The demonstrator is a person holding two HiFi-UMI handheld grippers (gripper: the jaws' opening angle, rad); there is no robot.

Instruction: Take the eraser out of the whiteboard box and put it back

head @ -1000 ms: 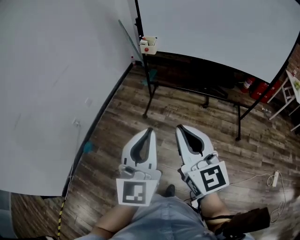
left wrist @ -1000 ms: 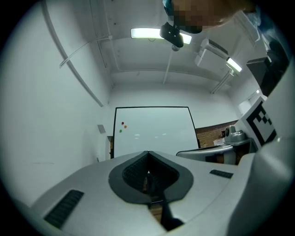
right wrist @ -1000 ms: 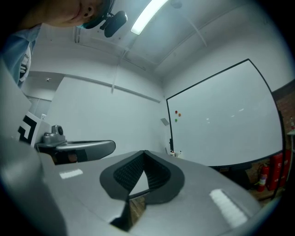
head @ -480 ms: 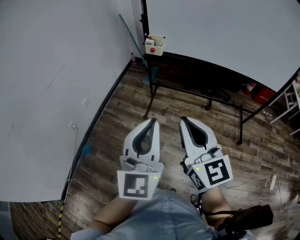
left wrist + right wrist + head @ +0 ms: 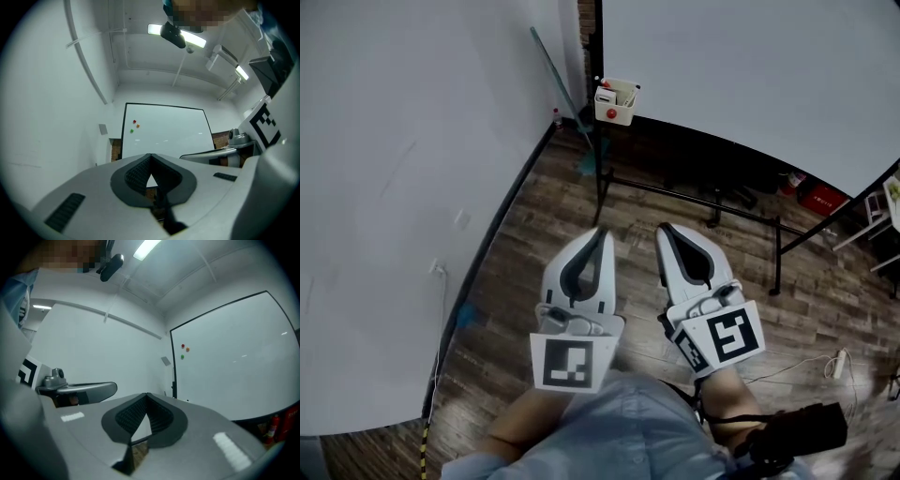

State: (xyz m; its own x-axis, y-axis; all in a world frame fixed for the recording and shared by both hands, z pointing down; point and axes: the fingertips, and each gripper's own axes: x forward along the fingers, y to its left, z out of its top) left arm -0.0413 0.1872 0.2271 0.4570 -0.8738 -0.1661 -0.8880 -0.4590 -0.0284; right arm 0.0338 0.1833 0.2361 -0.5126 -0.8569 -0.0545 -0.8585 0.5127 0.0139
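Left claw (image 5: 599, 234) and right claw (image 5: 664, 231): both pressed together, empty, side by side above the floor (image 5: 546, 217). Box (image 5: 616, 103) hangs at the whiteboard's (image 5: 750, 75) lower-left corner, well apart from both claws (eraser inside too small to tell).

Head view steeply down; gripper views level, sharing whiteboard (image 5: 164, 131).

The whiteboard box (image 5: 616, 103) (and its whiteboard (image 5: 750, 75)) has drawn nearer in the head view.

Wood-plank floor (image 5: 534, 248) with whiteboard stand (image 5: 600, 183), white power strip (image 5: 837, 364), red extinguishers (image 5: 818, 198)
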